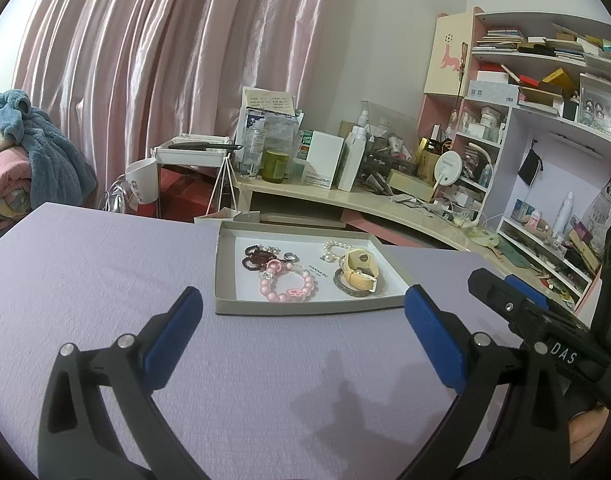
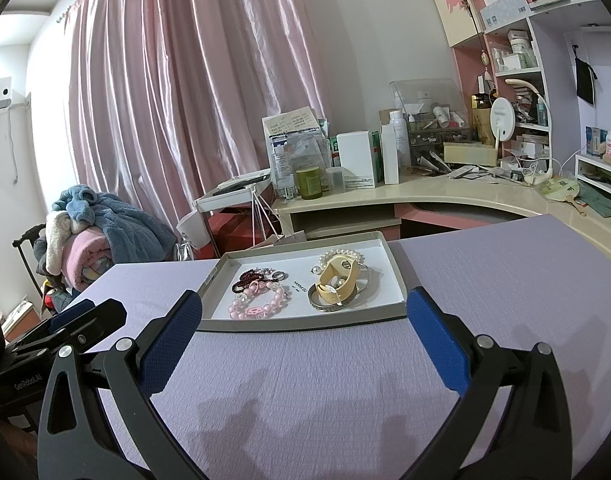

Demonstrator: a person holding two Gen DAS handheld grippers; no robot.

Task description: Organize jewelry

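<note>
Print on tray (image 1: 225,276) floor too small to read. Metal bangle (image 2: 337,305) partly hidden under cream watch (image 2: 339,278). Pearl bracelet (image 2: 341,255) part-covered by same watch. Notes on paper (image 1: 269,100) illegible. Shelf unit (image 1: 545,120) cut by right edge.

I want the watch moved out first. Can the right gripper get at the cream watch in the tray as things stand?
Probably yes: the right gripper is open and empty, with bare mat before the tray. The cream watch lies on top of a bangle, uncovered.

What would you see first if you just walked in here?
Likely the tray of jewelry on the purple table: a pink bracelet at its left, a yellow watch at its right. Behind hangs a big pink curtain.
</note>
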